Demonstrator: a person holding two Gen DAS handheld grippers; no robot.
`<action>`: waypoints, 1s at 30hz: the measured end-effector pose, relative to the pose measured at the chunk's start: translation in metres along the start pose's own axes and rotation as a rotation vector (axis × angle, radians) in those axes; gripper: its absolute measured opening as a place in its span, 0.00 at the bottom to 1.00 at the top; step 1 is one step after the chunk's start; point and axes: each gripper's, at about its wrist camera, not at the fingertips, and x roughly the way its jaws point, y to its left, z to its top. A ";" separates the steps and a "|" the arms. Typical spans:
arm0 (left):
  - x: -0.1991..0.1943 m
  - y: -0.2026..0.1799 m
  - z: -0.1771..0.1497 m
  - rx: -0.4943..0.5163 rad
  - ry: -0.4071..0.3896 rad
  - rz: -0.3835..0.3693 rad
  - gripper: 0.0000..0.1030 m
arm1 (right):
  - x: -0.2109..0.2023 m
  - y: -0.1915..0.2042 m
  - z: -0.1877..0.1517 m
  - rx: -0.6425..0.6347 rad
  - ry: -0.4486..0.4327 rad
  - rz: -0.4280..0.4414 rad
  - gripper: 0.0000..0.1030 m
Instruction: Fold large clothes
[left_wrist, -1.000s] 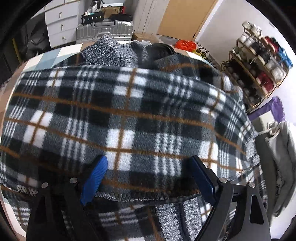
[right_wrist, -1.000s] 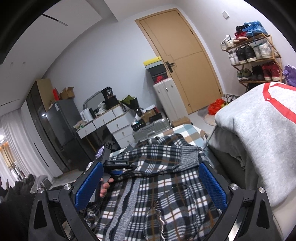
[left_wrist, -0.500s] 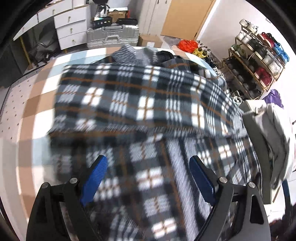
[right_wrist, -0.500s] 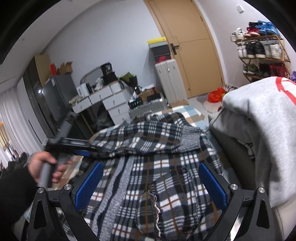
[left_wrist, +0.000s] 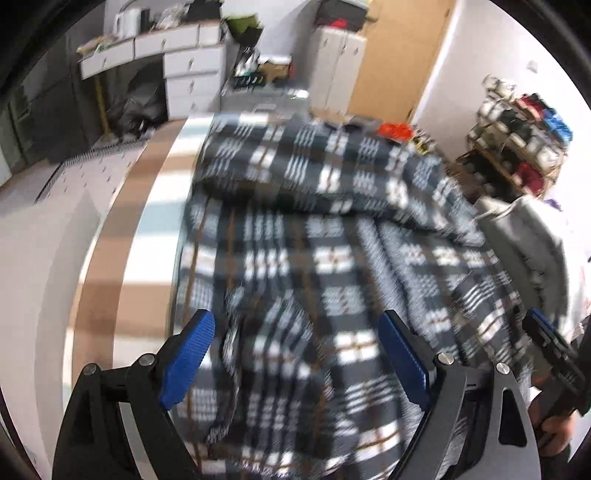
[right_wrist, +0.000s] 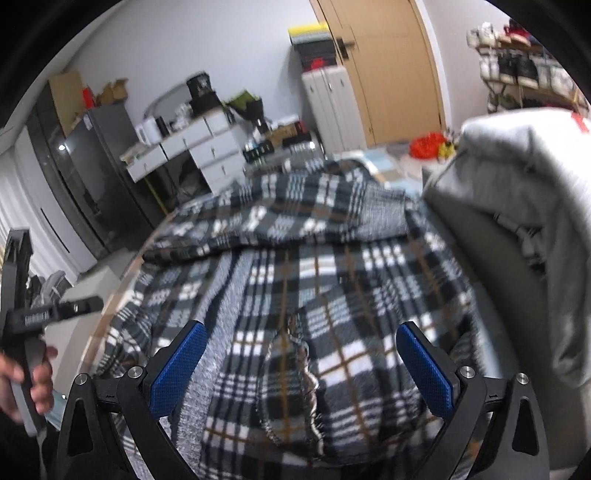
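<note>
Black-white-brown plaid fleece garment (left_wrist: 325, 266) folded across bench (left_wrist: 147, 236), running toward far edge. Grey sweatshirt (right_wrist: 532, 206) clear only in right view. Left gripper (left_wrist: 295, 363) and right gripper (right_wrist: 301, 369) fingers spread, holding nothing.

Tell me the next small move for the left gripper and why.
Probably lower the open left gripper onto the near edge of the plaid garment and pinch it. The top is already folded over, both grippers are empty, and the lower half lies rumpled and unfolded; the right gripper hovers open too.

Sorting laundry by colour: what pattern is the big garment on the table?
Black, white and grey plaid garment with thin brown lines; right wrist view.
</note>
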 end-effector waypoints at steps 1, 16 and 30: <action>0.008 0.006 -0.004 -0.016 0.036 -0.007 0.85 | 0.008 0.003 -0.002 -0.010 0.037 -0.012 1.00; 0.094 0.010 -0.021 0.155 0.156 0.112 0.94 | 0.060 0.045 -0.038 -0.247 0.295 -0.182 1.00; 0.084 0.007 0.122 0.168 0.131 -0.054 0.94 | 0.040 0.035 -0.030 -0.089 0.321 0.029 1.00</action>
